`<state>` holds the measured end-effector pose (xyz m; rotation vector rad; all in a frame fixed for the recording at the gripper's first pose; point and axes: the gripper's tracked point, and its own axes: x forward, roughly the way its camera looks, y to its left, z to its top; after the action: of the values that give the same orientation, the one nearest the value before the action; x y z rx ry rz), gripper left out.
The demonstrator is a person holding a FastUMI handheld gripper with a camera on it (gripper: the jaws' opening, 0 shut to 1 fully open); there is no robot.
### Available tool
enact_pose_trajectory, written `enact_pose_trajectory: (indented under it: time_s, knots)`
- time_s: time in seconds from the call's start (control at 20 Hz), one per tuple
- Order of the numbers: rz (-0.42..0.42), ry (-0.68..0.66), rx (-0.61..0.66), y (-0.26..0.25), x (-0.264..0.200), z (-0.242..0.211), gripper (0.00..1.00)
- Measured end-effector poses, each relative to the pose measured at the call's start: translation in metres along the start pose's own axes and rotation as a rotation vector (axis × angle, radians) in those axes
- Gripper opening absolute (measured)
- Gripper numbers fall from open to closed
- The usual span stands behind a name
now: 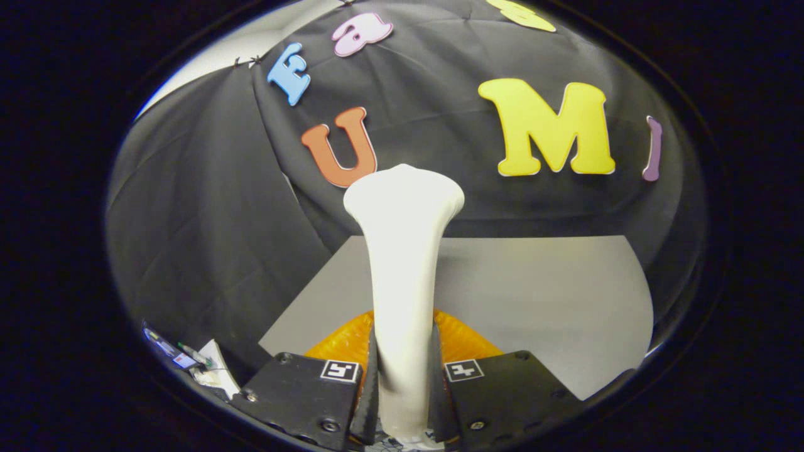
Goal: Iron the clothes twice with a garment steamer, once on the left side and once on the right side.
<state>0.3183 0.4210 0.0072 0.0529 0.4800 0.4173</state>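
One white garment steamer (402,270) stands upright between the two black fingers (301,392) of the gripper (403,383). The jaws are closed on its slim handle, one finger pressing each side, and the handle rises ahead of them and widens into a flared head at the top. Each finger carries one small square black-and-white marker. Just behind the handle, low between the fingers, one orange garment (461,339) lies on the grey desk (553,295), its ribbed cloth showing on both sides of the steamer. Off to the left, beyond the desk edge, a few small items (188,361) lie together, too small to identify.
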Motion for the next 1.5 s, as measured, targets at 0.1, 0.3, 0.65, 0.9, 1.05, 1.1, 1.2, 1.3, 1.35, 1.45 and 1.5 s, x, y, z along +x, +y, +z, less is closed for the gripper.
enact_pose_trajectory:
  time_s: [0.1,0.3,0.65,0.9,1.05,1.1,1.2,1.3,1.35,1.45,1.5]
  knots:
    - [-0.011,-0.035,0.010,-0.005,-0.027,-0.003,0.36]
    - [-0.035,-0.107,0.006,-0.018,-0.091,-0.012,0.36]
    - [-0.204,-0.236,-0.011,-0.095,-0.206,-0.036,0.36]
    - [-0.323,-0.384,0.053,-0.168,-0.293,-0.022,0.36]
    - [-0.365,-0.488,0.075,-0.206,-0.338,-0.005,0.36]
    - [-0.376,-0.526,0.070,-0.220,-0.348,0.004,0.36]
    - [-0.396,-0.592,0.044,-0.244,-0.370,0.020,0.36]
    - [-0.402,-0.638,0.025,-0.265,-0.386,0.039,0.36]
    - [-0.398,-0.667,0.022,-0.275,-0.393,0.051,0.36]
    - [-0.399,-0.732,0.006,-0.294,-0.405,0.077,0.36]
    - [-0.395,-0.767,-0.008,-0.300,-0.409,0.090,0.36]
